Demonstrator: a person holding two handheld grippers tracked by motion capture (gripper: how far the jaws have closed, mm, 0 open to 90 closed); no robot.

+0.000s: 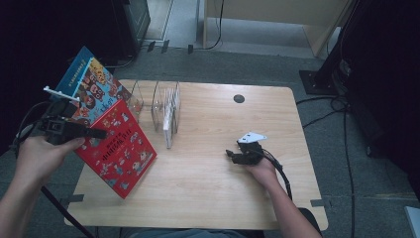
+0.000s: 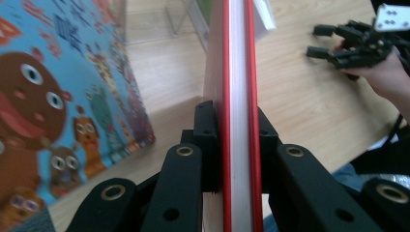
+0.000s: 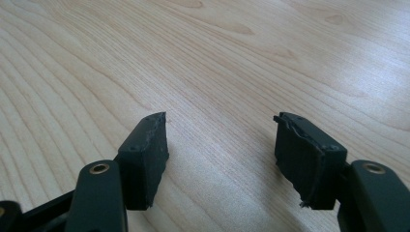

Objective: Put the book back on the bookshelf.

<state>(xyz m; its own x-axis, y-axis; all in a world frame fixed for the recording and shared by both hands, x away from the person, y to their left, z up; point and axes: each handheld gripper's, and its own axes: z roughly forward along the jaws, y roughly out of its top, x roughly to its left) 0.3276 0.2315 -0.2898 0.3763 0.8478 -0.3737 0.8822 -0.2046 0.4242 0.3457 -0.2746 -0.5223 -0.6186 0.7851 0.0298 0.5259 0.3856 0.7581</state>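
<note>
A red picture book (image 1: pixel 121 148) hangs tilted over the table's left edge, with my left gripper (image 1: pixel 100 133) shut on its edge. In the left gripper view the book's red covers and white pages (image 2: pixel 237 87) run straight up between the two pads. A blue picture book (image 1: pixel 91 82) with cartoon animals stands tilted just behind the red one, and it appears large at the left (image 2: pixel 63 96). My right gripper (image 1: pixel 230 154) rests low over the table's right half, open with nothing between its pads (image 3: pixel 220 145). It also shows far off in the left gripper view (image 2: pixel 324 41).
A clear wire-and-acrylic book rack (image 1: pixel 166 101) stands at the back left of the wooden table (image 1: pixel 223 193), with a white book (image 1: pixel 168 129) upright in it. A round cable hole (image 1: pixel 239 98) sits near the far edge. Cables trail on the floor at the right.
</note>
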